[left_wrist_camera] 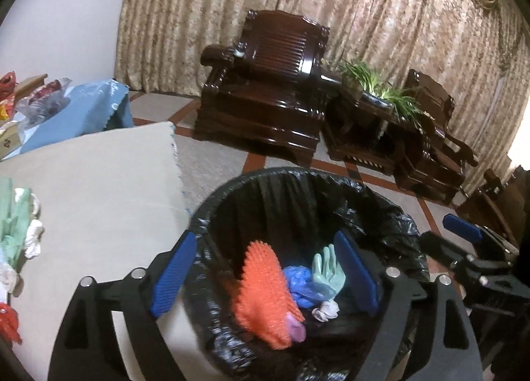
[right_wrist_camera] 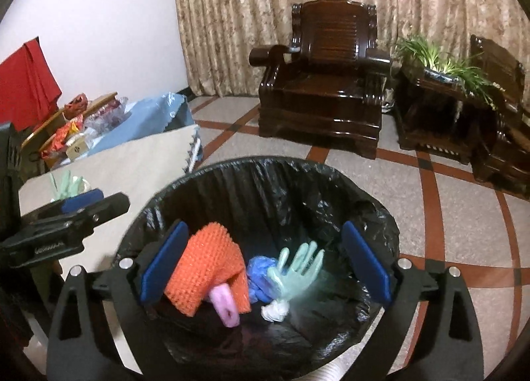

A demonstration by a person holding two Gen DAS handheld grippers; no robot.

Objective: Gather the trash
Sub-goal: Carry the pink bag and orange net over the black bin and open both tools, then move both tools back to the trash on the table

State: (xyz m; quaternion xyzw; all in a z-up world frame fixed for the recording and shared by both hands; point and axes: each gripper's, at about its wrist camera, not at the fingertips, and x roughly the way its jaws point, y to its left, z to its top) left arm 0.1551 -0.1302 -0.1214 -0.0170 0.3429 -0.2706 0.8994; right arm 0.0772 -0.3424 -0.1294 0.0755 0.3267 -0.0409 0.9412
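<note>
Two claws hang over the black-lined bin (right_wrist_camera: 265,182), both spread wide with nothing between their blue pads. Left claw (left_wrist_camera: 265,275) sits at the bin's 9 o'clock rim, right claw (right_wrist_camera: 265,265) over its middle. Inside lie an orange mitt (right_wrist_camera: 205,275), blue bag (right_wrist_camera: 258,278), green glove (right_wrist_camera: 298,268) and white wad (right_wrist_camera: 275,311). More gloves (left_wrist_camera: 13,222) rest on the surface (left_wrist_camera: 99,182) at 9 o'clock.

- The bin (right_wrist_camera: 258,182) is round, lined with a crinkled black bag, and stands on the floor hard against the cloth-covered table's edge.
- Inside the bin, an orange knobbly glove (right_wrist_camera: 207,268) slumps at the left.
- Just right of it, a blue plastic wad (right_wrist_camera: 260,276).
- A pale green glove (right_wrist_camera: 298,265) lies fingers-up beside that.
- A pink piece (right_wrist_camera: 227,306) and a white scrap (right_wrist_camera: 274,311) lie at the bin's bottom.
- More green and white scraps (left_wrist_camera: 20,225) sit on the table, left of the bin.
</note>
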